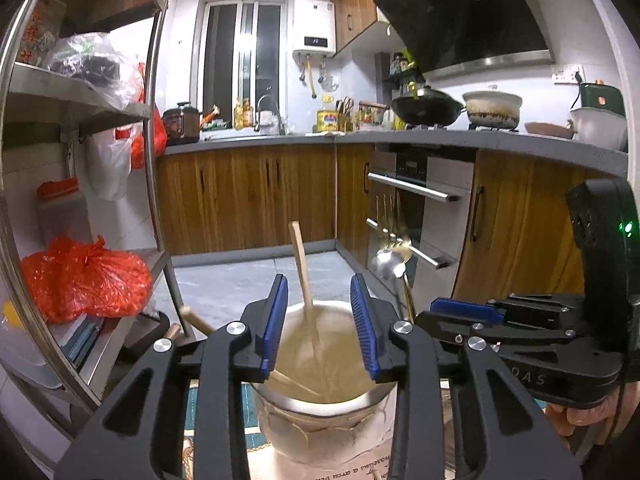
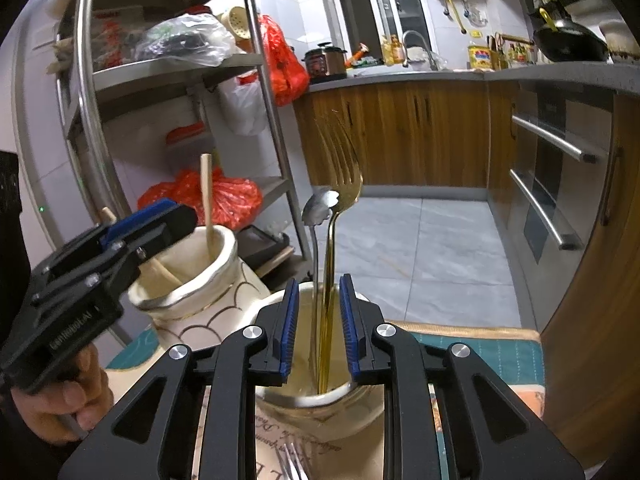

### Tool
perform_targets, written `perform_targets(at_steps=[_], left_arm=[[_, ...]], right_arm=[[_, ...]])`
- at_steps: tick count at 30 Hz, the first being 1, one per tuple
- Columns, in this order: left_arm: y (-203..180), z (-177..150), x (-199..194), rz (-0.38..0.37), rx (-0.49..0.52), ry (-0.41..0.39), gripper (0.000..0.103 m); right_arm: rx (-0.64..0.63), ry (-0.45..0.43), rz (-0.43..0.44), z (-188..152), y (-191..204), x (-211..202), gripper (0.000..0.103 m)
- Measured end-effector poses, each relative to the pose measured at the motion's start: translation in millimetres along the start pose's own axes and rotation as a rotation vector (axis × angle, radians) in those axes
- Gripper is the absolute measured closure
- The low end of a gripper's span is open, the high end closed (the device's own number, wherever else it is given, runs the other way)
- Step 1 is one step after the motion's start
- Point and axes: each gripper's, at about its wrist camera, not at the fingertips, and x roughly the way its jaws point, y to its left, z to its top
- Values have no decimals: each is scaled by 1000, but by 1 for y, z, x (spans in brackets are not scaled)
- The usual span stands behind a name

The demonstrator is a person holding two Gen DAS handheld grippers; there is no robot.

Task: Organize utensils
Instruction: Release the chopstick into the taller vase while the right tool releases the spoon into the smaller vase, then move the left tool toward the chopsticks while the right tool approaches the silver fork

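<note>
Left jaws: my left gripper (image 1: 319,322) stood parted over the left jar (image 1: 320,420), its blue pads clear on both sides of the wooden spoon (image 1: 302,276); nothing was pinched.

Right jaws: my right gripper (image 2: 319,322) was parted too, with the gold fork (image 2: 340,208) and the silver spoon (image 2: 320,208) standing in the gap, and I saw daylight between each pad and the handles.

Left jar: cream pottery with a scale pattern; it held the wooden spoon leaning on the far rim and what looked like another wooden piece lying low inside.

Right jar (image 2: 320,404): it held the gold fork and silver spoon, heads up, handles down in the middle.

Still loose: a silver fork (image 2: 294,462) lay on the mat just in front of the right jar, its tines alone showing.

Risk one: pulling either gripper back at a slant could have hooked a handle on a pad and tipped the utensil out, or rocked the jar.

Risk two: the two jars stood close together near the edge of the mat (image 2: 480,352), so I judged that a sideways knock from one hand could have pushed one jar into the other.
</note>
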Motion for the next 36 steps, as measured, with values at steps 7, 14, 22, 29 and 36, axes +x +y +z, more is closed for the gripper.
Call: perform_targets(at_steps=[7, 14, 22, 29, 36], left_arm=[[4, 8, -31, -38, 0, -64, 58], [18, 3, -52, -72, -34, -32, 49], [26, -18, -82, -74, -25, 40, 49], [32, -51, -81, -103, -24, 186, 49], [29, -85, -70, -157, -33, 351, 51]], right_arm=[[-30, -22, 1, -4, 1, -22, 81], [-30, -15, 1, -10, -4, -40, 81], [-22, 54, 0, -31, -2, -50, 81], [-52, 146, 1, -52, 9, -57, 81], [-110, 264, -4, -78, 19, -61, 81]])
